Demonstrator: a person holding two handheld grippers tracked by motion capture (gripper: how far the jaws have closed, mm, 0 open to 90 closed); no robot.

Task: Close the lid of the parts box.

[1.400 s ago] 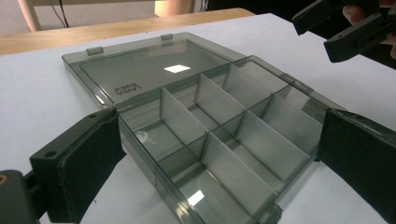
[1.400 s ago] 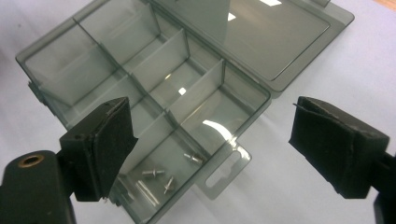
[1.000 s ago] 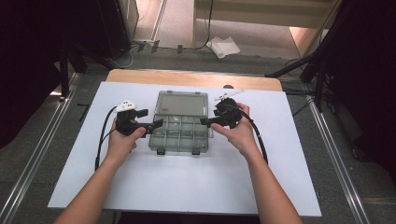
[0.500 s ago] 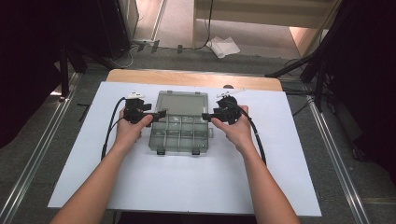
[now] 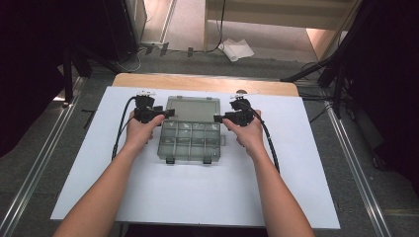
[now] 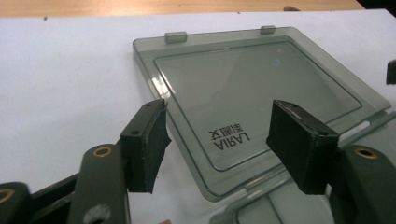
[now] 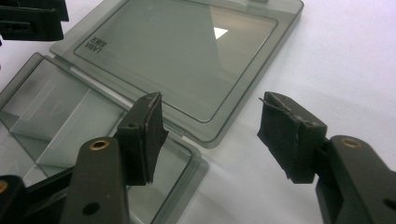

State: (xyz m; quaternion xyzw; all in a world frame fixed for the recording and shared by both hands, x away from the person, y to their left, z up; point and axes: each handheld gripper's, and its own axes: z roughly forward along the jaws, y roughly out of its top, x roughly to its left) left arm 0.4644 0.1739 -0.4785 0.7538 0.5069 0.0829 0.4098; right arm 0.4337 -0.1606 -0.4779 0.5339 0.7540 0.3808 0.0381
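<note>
A clear grey plastic compartment box lies open on the white table, its divided tray [image 5: 190,140] toward the person and its lid [image 5: 192,107] flat behind the hinge. My left gripper [image 5: 169,113] reaches in from the left at the lid's near left corner. In the left gripper view the lid [image 6: 243,79] runs between the jaws of that gripper [image 6: 217,140]; they have just been closing and the pads stand clear of it. My right gripper [image 5: 218,118] mirrors this at the right. Its jaws [image 7: 210,130], also just closing, straddle the lid's [image 7: 187,46] corner beside the tray [image 7: 70,121] without pressing.
The white table top [image 5: 296,163] has a wooden strip [image 5: 207,81] along its far edge. Crumpled paper [image 5: 236,49] lies on the floor beyond. Metal rails [image 5: 346,148] run along both sides, with dark stands at the back corners.
Both hands have moved toward the far side, from the tray's sides to the lid's corners near the hinge. Both pairs of jaws stand narrower than before.
</note>
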